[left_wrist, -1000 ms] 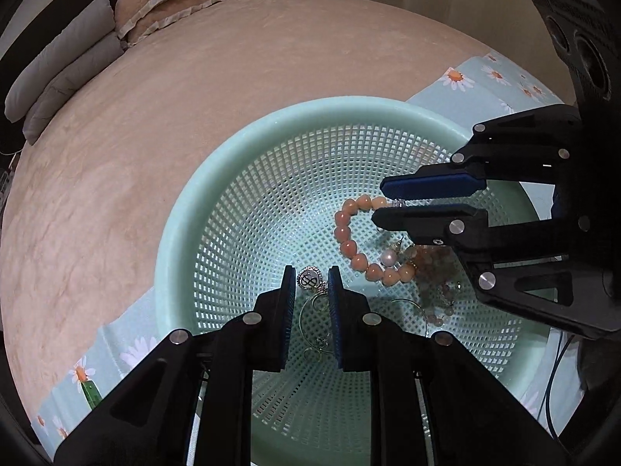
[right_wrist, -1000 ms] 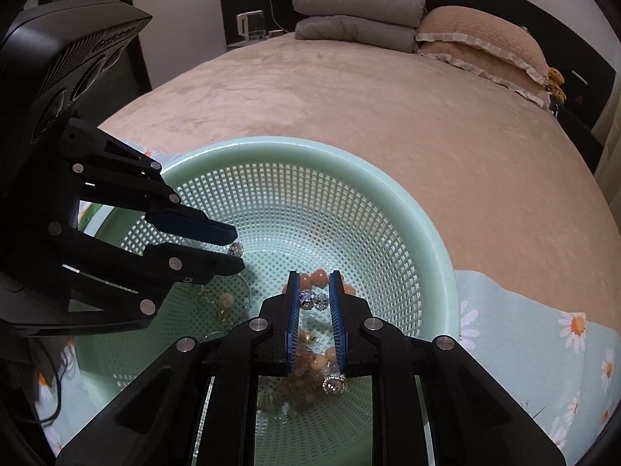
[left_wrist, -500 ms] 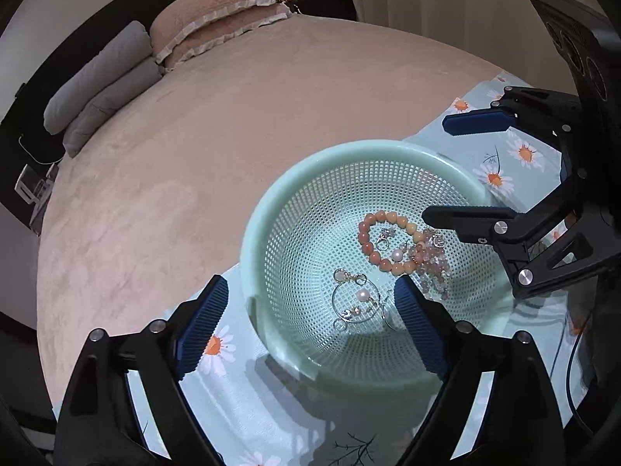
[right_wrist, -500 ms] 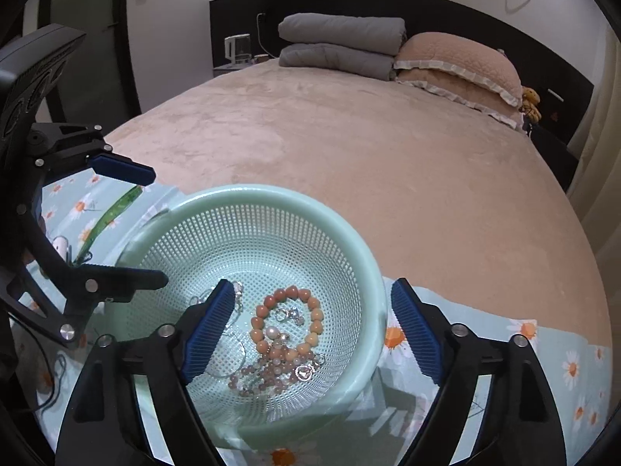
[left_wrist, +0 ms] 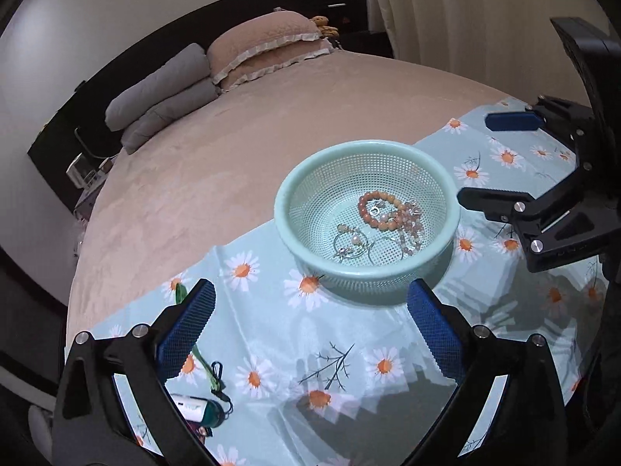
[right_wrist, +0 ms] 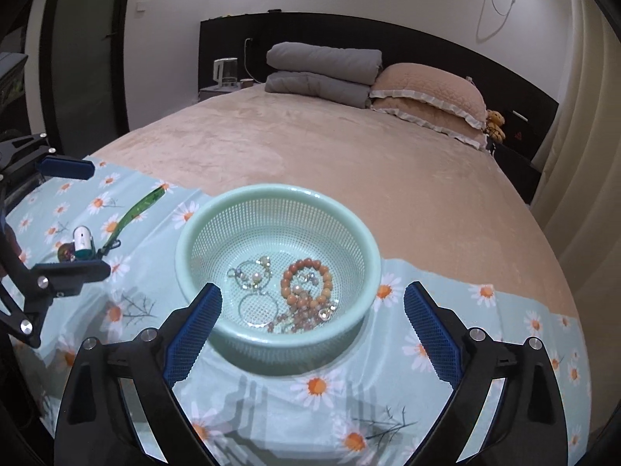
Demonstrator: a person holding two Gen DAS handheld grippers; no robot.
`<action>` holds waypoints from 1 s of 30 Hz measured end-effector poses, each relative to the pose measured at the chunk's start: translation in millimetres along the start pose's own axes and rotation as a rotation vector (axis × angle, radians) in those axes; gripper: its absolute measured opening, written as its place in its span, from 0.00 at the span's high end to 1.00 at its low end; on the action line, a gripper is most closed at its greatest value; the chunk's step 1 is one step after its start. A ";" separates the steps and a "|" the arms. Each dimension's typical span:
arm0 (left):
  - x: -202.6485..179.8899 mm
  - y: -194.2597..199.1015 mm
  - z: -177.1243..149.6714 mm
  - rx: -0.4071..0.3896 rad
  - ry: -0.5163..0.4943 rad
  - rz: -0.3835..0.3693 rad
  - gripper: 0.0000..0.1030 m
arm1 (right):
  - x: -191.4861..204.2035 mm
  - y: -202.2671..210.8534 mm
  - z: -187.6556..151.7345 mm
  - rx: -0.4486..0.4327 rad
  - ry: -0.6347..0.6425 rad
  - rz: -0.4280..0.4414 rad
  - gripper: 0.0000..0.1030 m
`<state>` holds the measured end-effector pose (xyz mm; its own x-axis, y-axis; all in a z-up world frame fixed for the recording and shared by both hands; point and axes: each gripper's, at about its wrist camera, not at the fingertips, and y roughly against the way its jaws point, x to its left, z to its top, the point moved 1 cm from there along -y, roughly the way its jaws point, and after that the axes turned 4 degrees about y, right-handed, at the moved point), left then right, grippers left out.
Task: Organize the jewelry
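A mint green mesh basket (left_wrist: 295,198) (right_wrist: 194,233) stands on a daisy-print cloth. Inside lie an orange bead bracelet (left_wrist: 374,209) (right_wrist: 306,281), a pinkish bead strand (left_wrist: 411,229) (right_wrist: 306,316) and silver hoop earrings with pearls (left_wrist: 351,246) (right_wrist: 252,275). My left gripper (left_wrist: 310,322) is open and empty, held back from the basket's near side. My right gripper (right_wrist: 312,318) is open and empty, held above the basket's near rim. Each gripper shows in the other's view, the right one (left_wrist: 489,159) beside the basket and the left one (right_wrist: 73,217) further off.
The daisy cloth (left_wrist: 349,357) (right_wrist: 485,310) covers the near end of a beige bed (right_wrist: 330,155). A green lanyard with a small white and teal object (left_wrist: 194,407) (right_wrist: 83,242) lies on the cloth. Grey and beige pillows (right_wrist: 427,93) lie at the headboard.
Both grippers were shut down inside the basket among the jewelry; they have opened wide and pulled back up and away. The jewelry stays in the basket.
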<state>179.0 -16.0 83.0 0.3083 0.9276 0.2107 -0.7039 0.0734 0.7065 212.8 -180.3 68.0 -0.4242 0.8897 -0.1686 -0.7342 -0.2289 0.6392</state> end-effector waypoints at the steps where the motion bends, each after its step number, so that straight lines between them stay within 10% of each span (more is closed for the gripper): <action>1: -0.1 1.8 -5.0 0.001 0.022 0.000 0.06 | 2.0 -0.8 -6.7 0.013 -0.006 -0.002 0.12; 17: -10.5 6.7 -78.7 -0.103 0.210 0.098 0.06 | 16.6 17.9 -85.0 0.033 -0.314 -0.102 0.09; 30: -22.4 7.9 -79.8 -0.134 0.278 0.063 0.06 | 37.9 15.2 -82.8 0.035 -0.260 -0.093 0.09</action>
<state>115.5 -6.9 29.9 0.0874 0.9951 0.0455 -0.8000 0.0429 0.5985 141.6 -182.7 9.2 -0.2023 0.9788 -0.0329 -0.7430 -0.1315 0.6562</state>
